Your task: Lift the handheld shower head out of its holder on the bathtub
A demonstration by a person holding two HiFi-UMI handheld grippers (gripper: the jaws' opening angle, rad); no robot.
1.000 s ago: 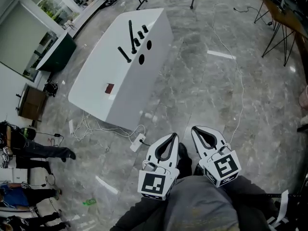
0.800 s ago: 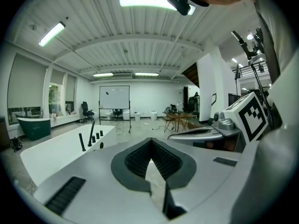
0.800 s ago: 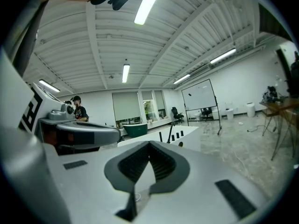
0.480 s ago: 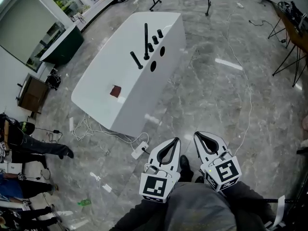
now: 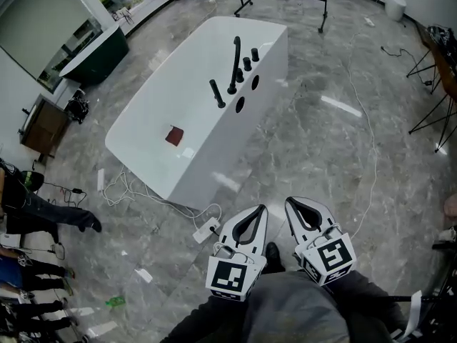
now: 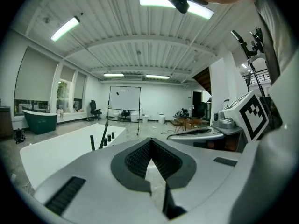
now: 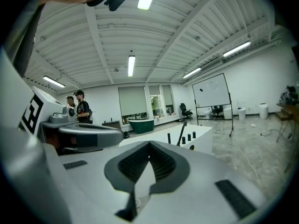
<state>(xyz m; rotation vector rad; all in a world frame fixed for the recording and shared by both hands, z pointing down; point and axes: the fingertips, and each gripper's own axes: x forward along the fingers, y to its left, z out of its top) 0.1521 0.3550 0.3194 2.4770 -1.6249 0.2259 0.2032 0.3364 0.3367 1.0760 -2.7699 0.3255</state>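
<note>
A white bathtub (image 5: 171, 156) stands on the grey marble floor ahead of me. On its far deck a slim black handheld shower head (image 5: 235, 64) stands upright in its holder, beside a black spout (image 5: 216, 93) and two black knobs (image 5: 250, 58). Both grippers are held low, close to my body and well short of the tub. The left gripper (image 5: 258, 211) is shut with nothing in it, and so is the right gripper (image 5: 292, 204). The left gripper view shows the tub (image 6: 51, 150) and the shower head (image 6: 104, 133) far off beyond the left gripper (image 6: 150, 142). In the right gripper view the shower head (image 7: 181, 132) also stands far beyond the right gripper (image 7: 149, 144).
A small red square (image 5: 174, 136) lies on the tub's cover. White cables and a power strip (image 5: 206, 229) trail on the floor by the tub's near end. A dark green tub (image 5: 96, 56) stands far left, people (image 5: 39, 209) at the left edge, black stands (image 5: 325, 6) behind.
The bathtub has drawn nearer and slid down and to the right in the head view as I walk toward it. Both grippers stay shut in front of me.
</note>
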